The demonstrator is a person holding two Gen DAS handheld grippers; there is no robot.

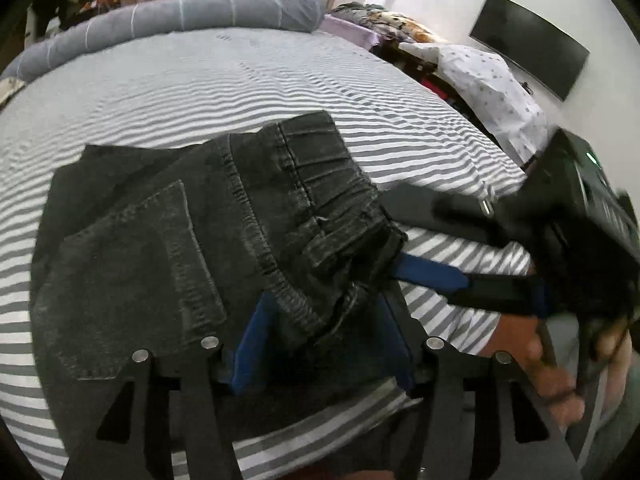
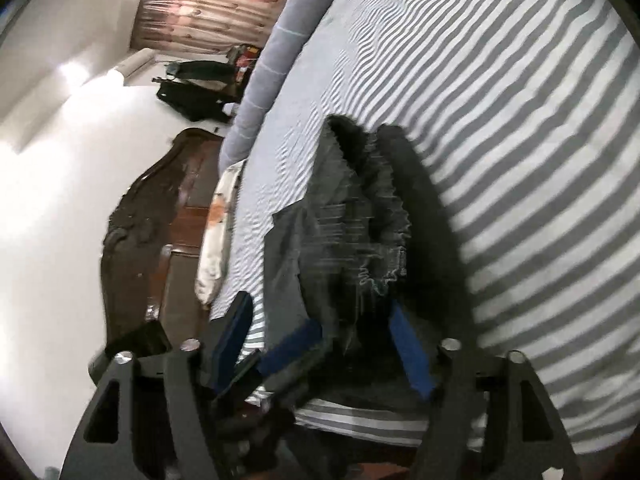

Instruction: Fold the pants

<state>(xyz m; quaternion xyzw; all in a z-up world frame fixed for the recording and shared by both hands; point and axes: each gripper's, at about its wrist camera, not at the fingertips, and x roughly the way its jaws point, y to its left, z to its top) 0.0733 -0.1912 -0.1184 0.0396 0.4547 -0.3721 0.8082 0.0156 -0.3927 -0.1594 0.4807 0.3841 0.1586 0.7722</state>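
So the dark grey denim pants (image 1: 192,232) are lying folded up on the grey-and-white striped bed sheet (image 1: 200,80), back pocket facing up, waistband at the near right. The left gripper (image 1: 320,340), black with blue pads, has its fingers apart around the waistband edge; can't tell if they touch it. The right gripper (image 2: 320,348) comes in from the right, fingers also spread, cloth between them but blurry. A rolled grey blanket (image 1: 180,16) sits at the far edge.
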